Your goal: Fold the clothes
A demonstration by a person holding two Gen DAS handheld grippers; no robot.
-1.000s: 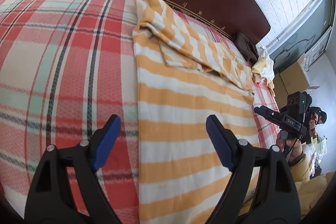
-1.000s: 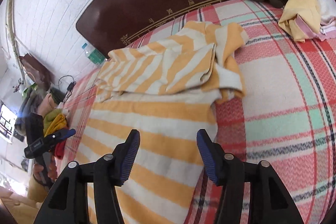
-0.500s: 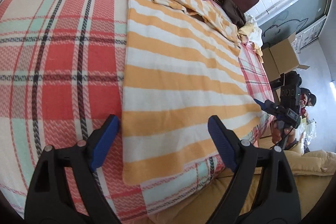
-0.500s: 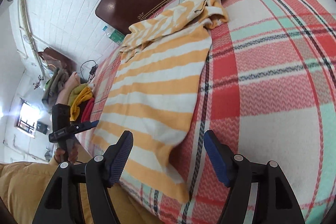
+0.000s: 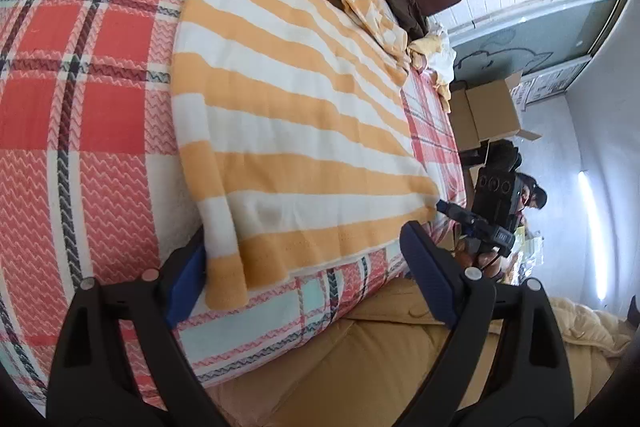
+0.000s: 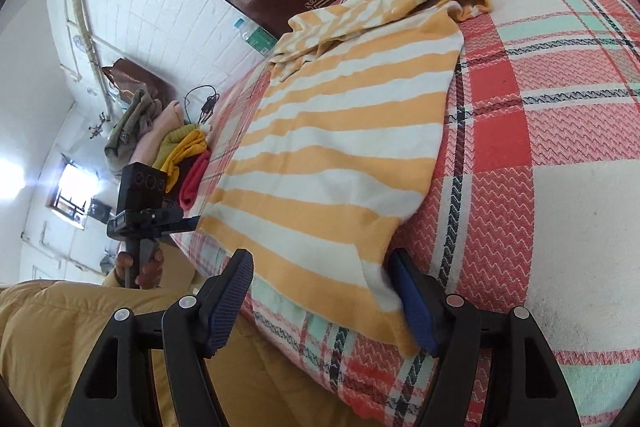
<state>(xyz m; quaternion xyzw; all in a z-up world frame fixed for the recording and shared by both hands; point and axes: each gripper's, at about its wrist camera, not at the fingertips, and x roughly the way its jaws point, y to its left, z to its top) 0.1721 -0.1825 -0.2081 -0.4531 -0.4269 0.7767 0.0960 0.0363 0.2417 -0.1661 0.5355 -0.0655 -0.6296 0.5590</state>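
Observation:
An orange-and-white striped garment [image 5: 288, 99] [image 6: 340, 147] lies flat along the plaid bed, its sleeves bunched near the dark headboard. My left gripper [image 5: 308, 279] is open at the garment's near left hem corner, which drapes over the left blue pad [image 5: 186, 277]. My right gripper [image 6: 328, 301] is open at the near right hem corner, and the cloth edge rests against its right pad [image 6: 412, 301]. Each gripper also shows in the other's view: the right gripper [image 5: 452, 209] at the hem's far corner, the left gripper [image 6: 188, 223] beside the bed edge.
The red, white and mint plaid bedspread [image 5: 80, 107] covers the bed. Clothes are piled at the headboard end [image 5: 432, 55] and beside the bed [image 6: 180, 159]. A bottle [image 6: 254, 37] stands by the headboard. Cardboard boxes [image 5: 488, 111] sit beyond the bed. A tan-clad lap [image 5: 380, 359] is below.
Both grippers have drawn back from mid-garment to the near hem at the bed's edge and now straddle its two corners. The cloth edge has come between the open fingers.

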